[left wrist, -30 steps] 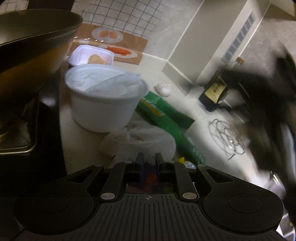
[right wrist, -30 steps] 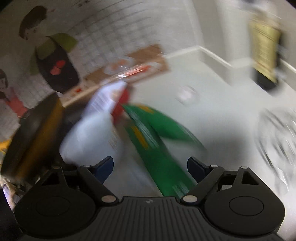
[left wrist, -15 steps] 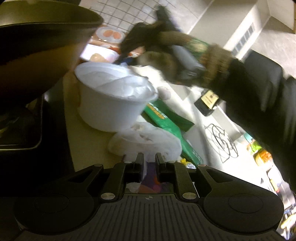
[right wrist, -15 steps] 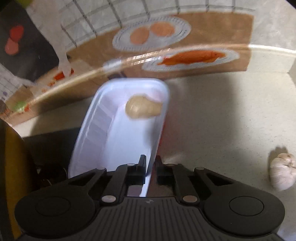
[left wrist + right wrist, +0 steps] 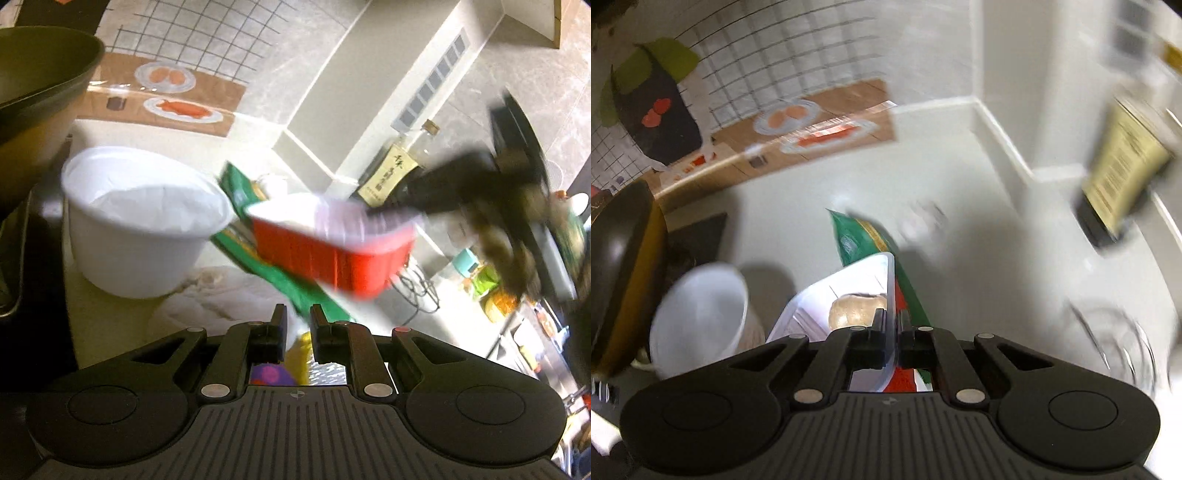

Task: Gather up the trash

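— Right gripper [image 5: 891, 332] was pinched on the thin wall of the red tray [image 5: 332, 254], yes? We saw the white rim pressed between its fingers in the right wrist view.

— Yes, we agreed on that. Its jaws had just been closing, and the tray's edge was between them. The tray was lifted off the counter [image 5: 960, 184], and a pale brown piece of food [image 5: 857, 310] was lying inside it. In the left wrist view it hung above the green packet [image 5: 240, 184], just beside the white bowl [image 5: 140, 229].

— And the left gripper [image 5: 298, 325]?

— Its fingers were close together with a narrow gap. Something colourful was between them, maybe a wrapper [image 5: 295, 354], but we could not tell if the pads really pressed on it.

— So which step was this?

— We judged it as the carrying step: one piece of trash was picked up, not yet dropped anywhere. We saw no bin in either view.

— What did the next move ask for?

— We thought the tray had to stay level, because the grip was only on one edge and the food could slide out.
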A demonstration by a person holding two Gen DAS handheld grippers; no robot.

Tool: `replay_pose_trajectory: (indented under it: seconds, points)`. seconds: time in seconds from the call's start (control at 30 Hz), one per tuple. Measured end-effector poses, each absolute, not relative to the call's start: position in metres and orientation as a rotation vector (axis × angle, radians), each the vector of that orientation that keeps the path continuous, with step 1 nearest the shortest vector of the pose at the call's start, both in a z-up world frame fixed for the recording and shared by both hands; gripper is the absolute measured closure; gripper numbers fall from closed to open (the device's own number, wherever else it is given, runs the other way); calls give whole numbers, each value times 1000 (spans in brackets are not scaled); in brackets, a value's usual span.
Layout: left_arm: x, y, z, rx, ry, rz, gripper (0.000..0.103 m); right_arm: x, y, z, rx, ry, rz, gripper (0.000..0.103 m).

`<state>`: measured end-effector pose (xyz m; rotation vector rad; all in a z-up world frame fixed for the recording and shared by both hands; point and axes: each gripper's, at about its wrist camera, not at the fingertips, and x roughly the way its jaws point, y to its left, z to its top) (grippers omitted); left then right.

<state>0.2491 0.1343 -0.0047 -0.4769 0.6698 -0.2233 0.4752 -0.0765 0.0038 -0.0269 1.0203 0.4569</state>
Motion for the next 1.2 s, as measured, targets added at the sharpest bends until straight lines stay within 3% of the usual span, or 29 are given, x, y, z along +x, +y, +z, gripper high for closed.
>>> replay_pose_trajectory:
  seconds: [0.13, 0.27, 0.53, 0.73, 0.87, 0.9, 0.97, 1.0, 1.2]
  points:
    - [251, 126, 1, -455, 664, -203, 87, 444, -111, -10, -8, 1051, 414, 97]
    - [250, 131, -2, -440, 690, -137, 87, 414, -116, -7, -92, 967, 347, 94]
    - [235, 152, -6, -455, 696, -94, 87, 391, -21, 28, -209, 753, 635, 60]
    - [226, 161, -8, -461, 674, -113, 87, 409, 89, 0, -397, 726, 846, 60]
    - [221, 167, -10, -456, 666, -108, 87, 430, 136, -41, -529, 811, 817, 60]
    - [220, 169, -12, -461, 668, -104, 87, 436, 141, -50, -536, 834, 804, 62]
    - [221, 172, -15, -470, 673, -90, 87, 444, 145, -63, -542, 885, 772, 96]
    - [221, 174, -17, -475, 679, -81, 87, 446, 141, -63, -526, 905, 766, 102]
    - [232, 170, -17, -477, 694, -63, 87, 430, 80, 2, -319, 795, 817, 102]
